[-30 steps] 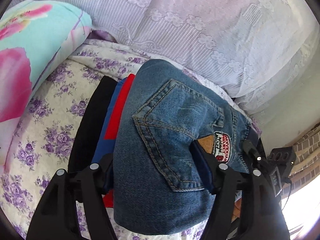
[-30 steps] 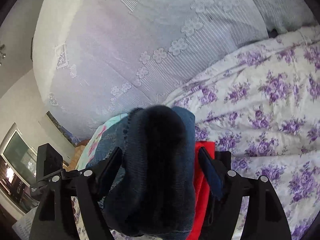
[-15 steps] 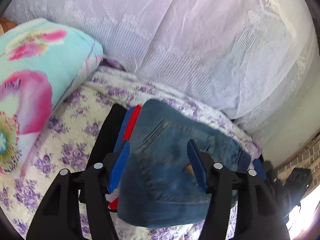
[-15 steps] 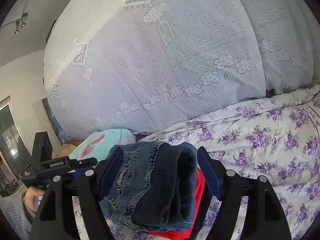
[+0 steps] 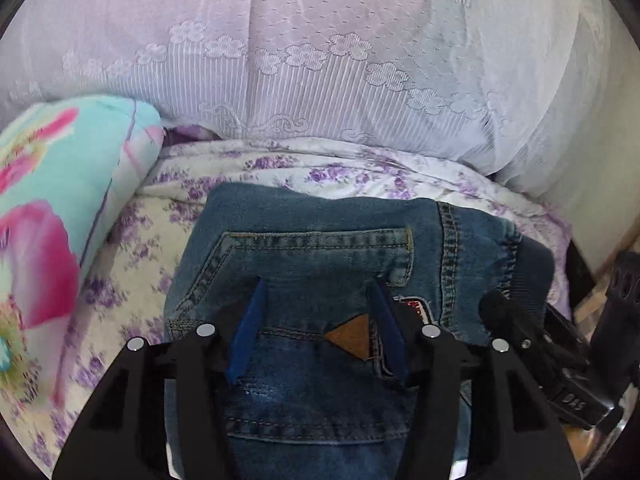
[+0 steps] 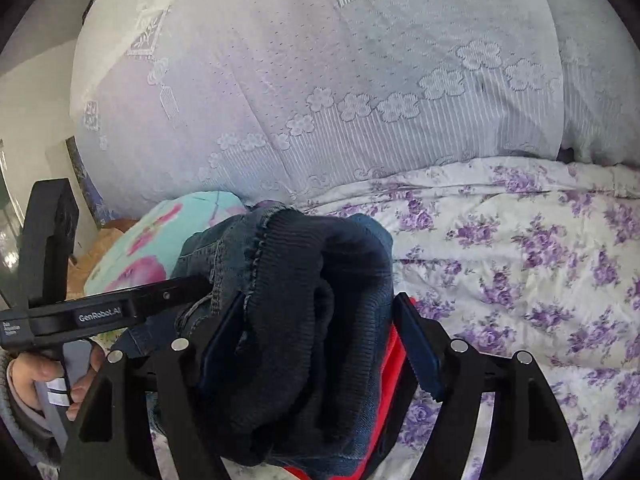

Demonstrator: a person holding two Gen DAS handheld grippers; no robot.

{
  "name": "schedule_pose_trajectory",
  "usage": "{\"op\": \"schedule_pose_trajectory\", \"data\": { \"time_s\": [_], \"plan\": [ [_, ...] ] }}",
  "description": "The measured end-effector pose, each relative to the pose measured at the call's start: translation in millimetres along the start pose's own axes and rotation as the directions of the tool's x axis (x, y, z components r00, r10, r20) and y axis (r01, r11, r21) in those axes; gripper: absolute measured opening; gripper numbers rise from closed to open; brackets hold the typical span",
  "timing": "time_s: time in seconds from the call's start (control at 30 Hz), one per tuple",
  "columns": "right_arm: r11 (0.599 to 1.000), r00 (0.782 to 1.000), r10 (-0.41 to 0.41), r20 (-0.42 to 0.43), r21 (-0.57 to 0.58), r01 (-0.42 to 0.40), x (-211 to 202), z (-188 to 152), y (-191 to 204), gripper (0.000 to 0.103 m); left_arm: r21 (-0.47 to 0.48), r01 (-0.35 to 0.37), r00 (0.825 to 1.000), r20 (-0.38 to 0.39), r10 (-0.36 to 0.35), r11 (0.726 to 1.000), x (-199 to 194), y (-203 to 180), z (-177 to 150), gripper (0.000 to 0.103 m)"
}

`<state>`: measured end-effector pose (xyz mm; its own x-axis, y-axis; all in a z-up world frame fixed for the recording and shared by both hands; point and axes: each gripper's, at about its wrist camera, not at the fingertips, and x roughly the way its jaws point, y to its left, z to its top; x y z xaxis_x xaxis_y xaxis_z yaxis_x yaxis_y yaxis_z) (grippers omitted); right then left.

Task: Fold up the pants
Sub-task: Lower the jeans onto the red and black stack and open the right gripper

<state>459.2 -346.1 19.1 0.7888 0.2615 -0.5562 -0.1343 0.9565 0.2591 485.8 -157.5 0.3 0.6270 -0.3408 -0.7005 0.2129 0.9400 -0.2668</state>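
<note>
The folded blue jeans (image 5: pixel 304 264) lie on the purple-flowered bedspread (image 5: pixel 132 248), back pocket up, with a brown triangle patch. My left gripper (image 5: pixel 316 320) hovers over the pocket, its blue pads spread apart and holding nothing. In the right wrist view the jeans' dark ribbed waistband end (image 6: pixel 304 304) bulges between the pads of my right gripper (image 6: pixel 320 340), which stand wide on either side of it. A red garment (image 6: pixel 384 392) lies under the jeans. The left gripper's body (image 6: pixel 100 312) shows at the left in that view.
A turquoise and pink flowered pillow (image 5: pixel 60 216) lies left of the jeans. A white lace bolster (image 5: pixel 320 60) runs along the back of the bed. The flowered bedspread (image 6: pixel 520 280) stretches to the right. A person's hand (image 6: pixel 24 376) holds the left gripper.
The left gripper has swung over the top of the jeans, which now lie flat below it. The right gripper has moved in closer to the waistband end. The black and blue garments are out of view.
</note>
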Motion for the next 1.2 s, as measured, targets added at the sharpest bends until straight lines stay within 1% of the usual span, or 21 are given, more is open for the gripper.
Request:
{"op": "schedule_pose_trajectory", "data": {
  "time_s": [0.1,0.17,0.2,0.3,0.37,0.4,0.47,0.53,0.6,0.63,0.67,0.7,0.73,0.83,1.0,1.1,1.2],
  "plan": [
    [0.999,1.0,0.003,0.002,0.044,-0.003,17,5,-10,0.075,0.025,-0.021,1.0,-0.011,0.022,0.999,17,-1,14,0.055],
    [0.994,1.0,0.028,-0.002,0.11,-0.027,29,5,-23,0.076,0.006,-0.028,0.999,-0.031,0.028,1.0,31,1,26,0.056],
    [0.989,0.999,0.037,-0.001,0.146,-0.036,34,3,-30,0.076,0.014,-0.032,0.999,-0.037,0.032,0.999,36,-1,29,0.056],
    [0.974,0.998,0.06,0.002,0.22,-0.059,40,-7,-47,0.079,0.086,-0.067,0.998,-0.01,0.068,0.994,47,-12,24,0.056],
    [0.971,0.998,0.061,-0.006,0.233,-0.058,38,-8,-49,0.083,0.088,-0.067,0.998,0.011,0.066,0.994,45,-15,20,0.055],
    [0.97,0.998,0.066,-0.006,0.236,-0.062,36,-8,-48,0.083,0.084,-0.064,0.998,0.015,0.063,0.994,43,-15,19,0.056],
    [0.971,0.998,0.066,0.005,0.232,-0.066,27,-6,-44,0.084,0.069,-0.049,0.998,0.031,0.047,0.996,35,-14,18,0.056],
    [0.976,0.999,0.05,0.012,0.211,-0.052,17,-2,-37,0.084,0.073,-0.044,0.998,0.039,0.041,0.996,27,-16,17,0.056],
    [0.987,1.0,0.021,0.02,0.157,-0.024,6,2,-25,0.085,0.083,-0.041,0.998,0.041,0.038,0.996,19,-18,14,0.063],
    [0.992,1.0,0.007,0.023,0.123,-0.01,1,4,-19,0.085,0.078,-0.057,0.998,0.042,0.054,0.995,17,-18,13,0.066],
    [0.995,1.0,-0.004,0.027,0.096,0.002,-4,5,-14,0.085,0.066,-0.073,0.997,0.043,0.07,0.995,14,-18,11,0.074],
    [0.998,0.999,-0.023,0.031,0.066,0.021,-9,6,-9,0.085,0.047,-0.08,0.996,0.045,0.078,0.996,11,-16,10,0.076],
    [0.998,0.998,-0.041,0.039,0.044,0.039,-15,7,-6,0.085,0.024,-0.071,0.996,0.047,0.07,0.997,7,-13,8,0.077],
    [0.998,0.996,-0.064,0.065,0.019,0.063,-31,7,-1,0.086,-0.001,-0.065,0.997,0.046,0.064,0.998,-2,-9,3,0.077],
    [0.996,0.992,-0.087,0.087,0.03,0.084,-49,7,0,0.086,0.033,-0.074,0.995,0.064,0.072,0.997,-20,-17,-1,0.077],
    [0.996,0.993,-0.083,0.085,0.039,0.08,-54,8,1,0.086,0.042,-0.078,0.995,0.071,0.075,0.996,-28,-20,-2,0.077],
    [0.996,0.993,-0.078,0.09,0.051,0.074,-62,7,2,0.086,0.022,-0.075,0.994,0.08,0.073,0.997,-41,-17,-4,0.077]
  ]
}}
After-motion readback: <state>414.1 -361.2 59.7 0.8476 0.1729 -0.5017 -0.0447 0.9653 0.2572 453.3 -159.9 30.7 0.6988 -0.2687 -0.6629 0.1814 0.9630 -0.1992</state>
